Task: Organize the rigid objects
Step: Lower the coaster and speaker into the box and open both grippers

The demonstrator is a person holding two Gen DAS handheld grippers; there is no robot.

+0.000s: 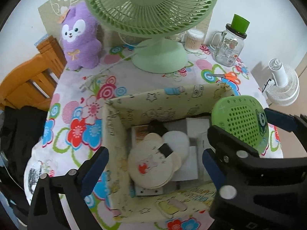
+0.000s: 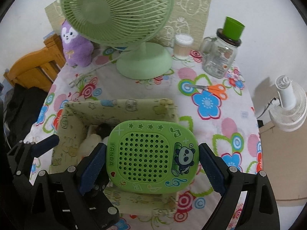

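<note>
Right now your right claw (image 2: 151, 164) grips the green panda case (image 2: 151, 156) by its two side edges, holding it above the patterned box (image 1: 122, 118). Your left claw (image 1: 153, 159) hangs wide and empty over that box (its pads touch nothing), where a cream round item (image 1: 151, 164) lies among white pieces. Beyond, on the flowered desk (image 2: 216, 126), stand a green fan (image 1: 153, 9), a jar (image 2: 218, 57) and scissors (image 2: 211, 88).

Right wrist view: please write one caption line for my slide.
Right claw grips a green panda case above the patterned storage box on the floral tablecloth.
</note>
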